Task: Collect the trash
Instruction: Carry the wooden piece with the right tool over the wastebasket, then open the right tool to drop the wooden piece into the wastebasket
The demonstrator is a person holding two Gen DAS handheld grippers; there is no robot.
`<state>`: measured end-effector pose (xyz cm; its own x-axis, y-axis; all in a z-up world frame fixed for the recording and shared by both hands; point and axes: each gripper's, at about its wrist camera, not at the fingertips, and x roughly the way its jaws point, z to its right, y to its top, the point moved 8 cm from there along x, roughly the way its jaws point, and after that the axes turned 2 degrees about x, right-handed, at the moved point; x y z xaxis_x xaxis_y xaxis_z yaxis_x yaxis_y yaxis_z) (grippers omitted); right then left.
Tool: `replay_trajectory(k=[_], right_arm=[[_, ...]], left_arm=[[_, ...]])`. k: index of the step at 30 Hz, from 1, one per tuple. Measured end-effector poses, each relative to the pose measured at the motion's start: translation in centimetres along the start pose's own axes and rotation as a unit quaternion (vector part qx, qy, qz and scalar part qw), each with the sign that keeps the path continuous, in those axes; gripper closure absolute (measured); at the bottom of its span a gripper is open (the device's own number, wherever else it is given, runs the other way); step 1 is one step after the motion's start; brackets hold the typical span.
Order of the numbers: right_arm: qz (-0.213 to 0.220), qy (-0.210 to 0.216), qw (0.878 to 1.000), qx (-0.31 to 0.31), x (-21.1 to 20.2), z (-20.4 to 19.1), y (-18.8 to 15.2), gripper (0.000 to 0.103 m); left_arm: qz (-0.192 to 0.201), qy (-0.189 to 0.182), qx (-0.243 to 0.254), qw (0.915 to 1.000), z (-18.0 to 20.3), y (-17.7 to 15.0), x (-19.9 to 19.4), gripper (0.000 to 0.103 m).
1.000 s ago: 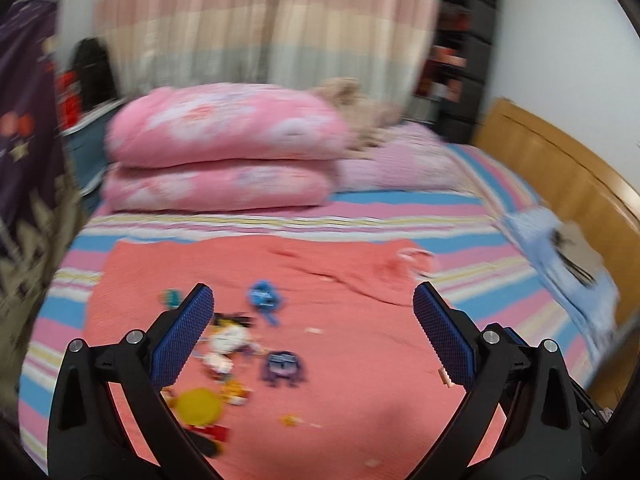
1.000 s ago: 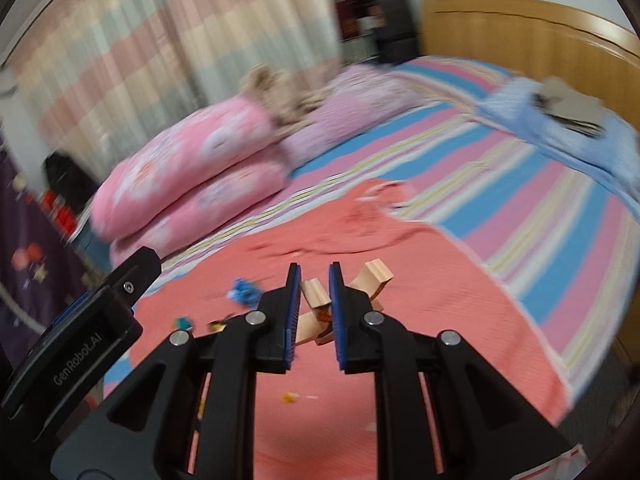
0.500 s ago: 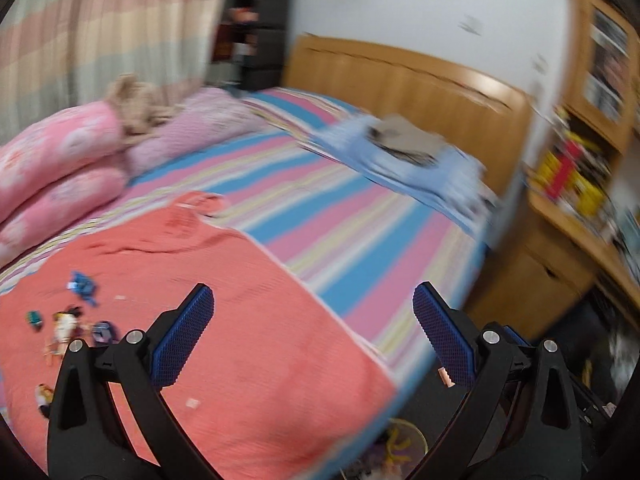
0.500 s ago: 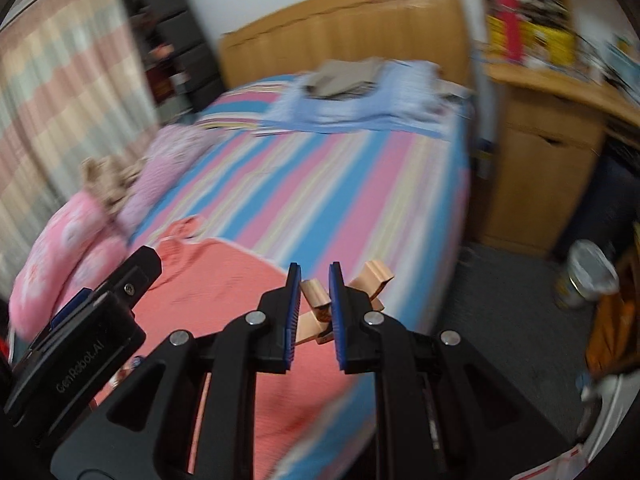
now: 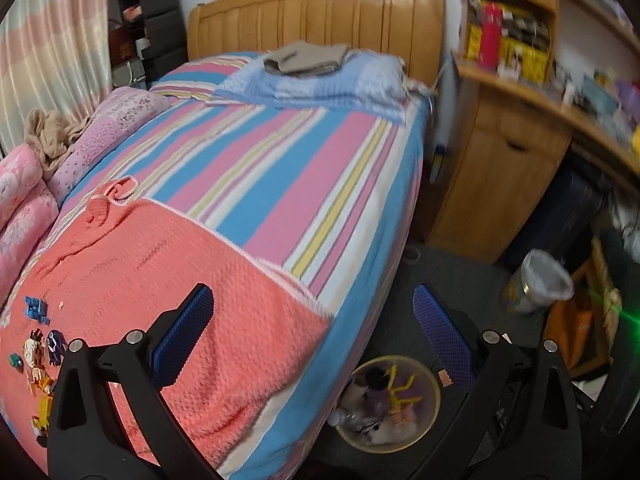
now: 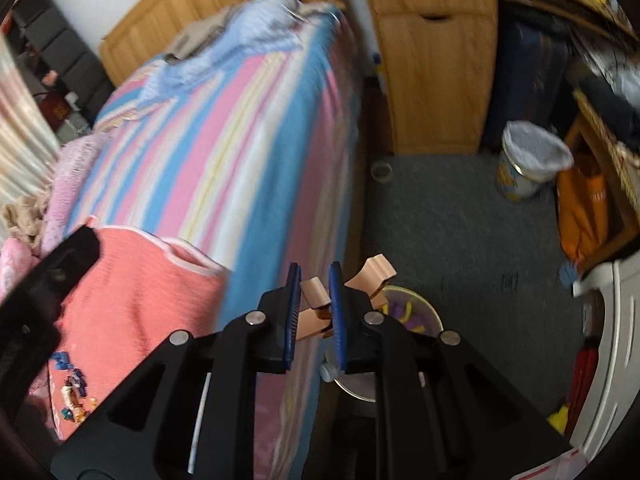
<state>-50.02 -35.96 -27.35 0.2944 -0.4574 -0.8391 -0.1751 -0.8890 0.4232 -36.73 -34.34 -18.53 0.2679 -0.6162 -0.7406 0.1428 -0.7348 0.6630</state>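
My right gripper (image 6: pixel 315 288) is shut on a tan wooden piece (image 6: pixel 316 294), which sticks out past its blue pads above the floor beside the bed. Just beyond it, low on the grey carpet, stands a round yellow-rimmed trash bin (image 6: pixel 416 312) with purple and yellow scraps inside. In the left wrist view the same bin (image 5: pixel 390 404) sits at the bed's foot corner. My left gripper (image 5: pixel 314 332) is open, nothing between its pads, over the edge of the coral blanket (image 5: pixel 160 280). Small toy scraps (image 5: pixel 38 344) lie on the blanket at far left.
The striped bed (image 5: pixel 280 168) fills the left and middle, with a wooden headboard (image 5: pixel 320 16) behind. A wooden cabinet (image 6: pixel 432 76) and shelves stand right. A lined can (image 6: pixel 532 164) and an orange bag (image 6: pixel 580 204) sit on the carpet.
Both grippers have swung right, away from the toy scraps and pillows, toward the bed's edge and the floor. The bin has come into view. The right gripper still holds the wooden piece.
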Motion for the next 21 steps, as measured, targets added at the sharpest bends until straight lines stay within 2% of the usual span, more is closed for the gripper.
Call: replay_trajectory(k=[5, 7, 8, 9, 16, 21], right_arm=[[-0.019, -0.017, 1.000, 0.018, 3.3, 1.4, -1.6, 0.088], [-0.028, -0.027, 0.999, 0.022, 4.4, 1.6, -2.1, 0.076], [-0.028, -0.031, 0.999, 0.022, 4.6, 1.7, -2.2, 0.065], [-0.027, -0.036, 0.999, 0.020, 4.6, 1.7, -2.1, 0.059], [-0.027, -0.033, 0.999, 0.032, 3.9, 1.3, -1.5, 0.058], [-0.019, -0.007, 1.000, 0.000, 2.2, -2.1, -0.4, 0.058]], left_arm=[[-0.027, 0.015, 0.016, 0.9994, 0.0, -2.2, 2.3, 0.005], [-0.031, 0.022, 0.019, 0.9991, -0.2, -2.8, 2.7, 0.005], [-0.036, 0.023, 0.019, 0.9989, -0.4, -3.1, 3.0, 0.005], [-0.042, 0.026, 0.017, 0.9987, -0.7, -3.5, 3.3, 0.005], [-0.054, 0.045, -0.011, 0.9975, -3.4, -3.9, 3.4, 0.005], [-0.045, 0.059, -0.043, 0.9963, -6.4, -2.7, 2.3, 0.005]])
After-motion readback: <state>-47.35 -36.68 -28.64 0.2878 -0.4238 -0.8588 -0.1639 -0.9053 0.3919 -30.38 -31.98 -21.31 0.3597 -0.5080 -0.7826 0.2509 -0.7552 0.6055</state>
